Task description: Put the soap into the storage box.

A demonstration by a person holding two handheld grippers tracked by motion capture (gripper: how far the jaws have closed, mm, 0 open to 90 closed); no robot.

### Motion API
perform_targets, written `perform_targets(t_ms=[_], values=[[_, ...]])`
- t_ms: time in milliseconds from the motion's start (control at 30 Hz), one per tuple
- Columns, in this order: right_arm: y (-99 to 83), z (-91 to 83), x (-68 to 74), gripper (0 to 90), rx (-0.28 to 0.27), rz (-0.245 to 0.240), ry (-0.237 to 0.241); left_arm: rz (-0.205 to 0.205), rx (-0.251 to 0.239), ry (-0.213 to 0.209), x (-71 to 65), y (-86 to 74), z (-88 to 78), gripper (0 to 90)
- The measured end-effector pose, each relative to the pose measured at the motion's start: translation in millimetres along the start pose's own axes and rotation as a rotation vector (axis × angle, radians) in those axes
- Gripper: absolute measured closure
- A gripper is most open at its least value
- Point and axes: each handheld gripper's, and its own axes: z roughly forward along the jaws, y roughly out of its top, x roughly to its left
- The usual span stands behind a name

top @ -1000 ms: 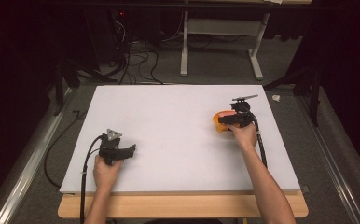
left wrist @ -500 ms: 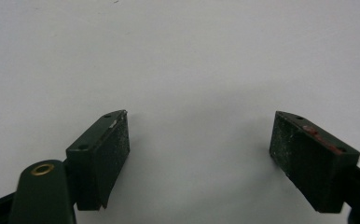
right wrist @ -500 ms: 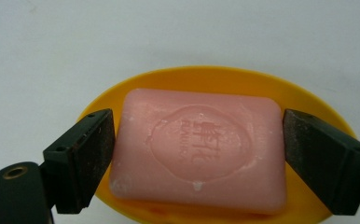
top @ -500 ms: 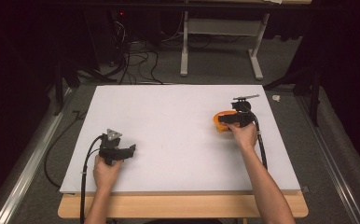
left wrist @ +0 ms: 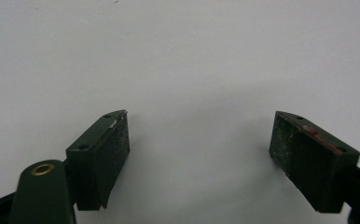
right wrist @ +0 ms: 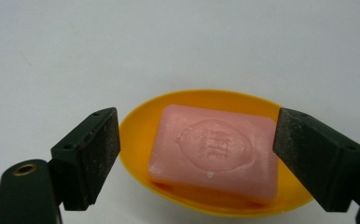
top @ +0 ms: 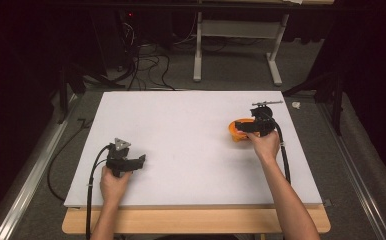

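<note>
- Two grippers are in play, one per hand, over a white surface [top: 191, 150].
- Right gripper [right wrist: 197, 158]: jaws spread wide and released, one on each side of a pink soap bar [right wrist: 215, 151]. Neither jaw touches the bar or its dish.
- Soap bar: lies flat in a yellow-orange dish [right wrist: 136, 126], embossed stamp facing up. In the high view the dish [top: 237, 131] sits at the right-hand part of the surface, partly covered by the right gripper [top: 253, 125].
- Left gripper [left wrist: 199, 158]: jaws released and empty, with bare white surface between them. In the high view the left gripper [top: 126, 162] rests low at the near left, well apart from the dish.
- Change over the last second: none visible. Both hands, both grippers and the dish hold the same positions as in the earlier high views.
- Meaning for the work in hand: the right gripper appears to be paused in a pre-grasp alignment, straddling the bar; the grasp itself is not yet made.
- Next move, as a judgement: lower slightly and close on the long sides of the bar.
- Risk, as a judgement: soap is smooth and may slip, and a jaw could catch the dish rim and tip or drag it.
</note>
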Motion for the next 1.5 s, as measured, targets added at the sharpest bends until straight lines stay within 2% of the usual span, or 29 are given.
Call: perform_targets(t_ms=[467, 733, 800, 833, 867, 967, 1233, 1500], values=[[-15.6, -29.8, 10.4, 21.6, -0.099, -0.07, 0.069, 0.0, 0.0, 0.0, 0.0, 0.0, 0.0, 20.4], [-38.1, -45.6, 14.6, 26.1, -0.142, -0.124, 0.113, 0.001, 0.001, 0.0, 0.0, 0.0, -0.1, 20.4], [-41.2, -46.5, 13.8, 26.8, -0.143, -0.13, 0.126, 0.0, 0.0, 0.0, 0.0, 0.0, 0.0, 20.4], [-48.6, -48.3, 13.7, 27.7, -0.141, -0.137, 0.137, 0.001, 0.001, 0.0, 0.0, 0.0, -0.1, 20.4], [-48.6, -48.3, 13.7, 27.7, -0.141, -0.137, 0.137, 0.001, 0.001, 0.0, 0.0, 0.0, -0.1, 20.4], [-63.6, -50.9, 12.4, 28.3, -0.142, -0.156, 0.141, 0.001, 0.002, -0.001, 0.1, 0.1, -0.2, 20.4], [-82.3, -51.3, 6.4, 28.6, -0.149, -0.14, 0.154, 0.001, 0.002, 0.0, 0.0, 0.1, -0.2, 20.4], [-95.4, -48.3, -0.1, 29.7, -0.141, -0.12, 0.145, 0.001, 0.002, -0.001, 0.0, 0.1, -0.2, 20.4]])
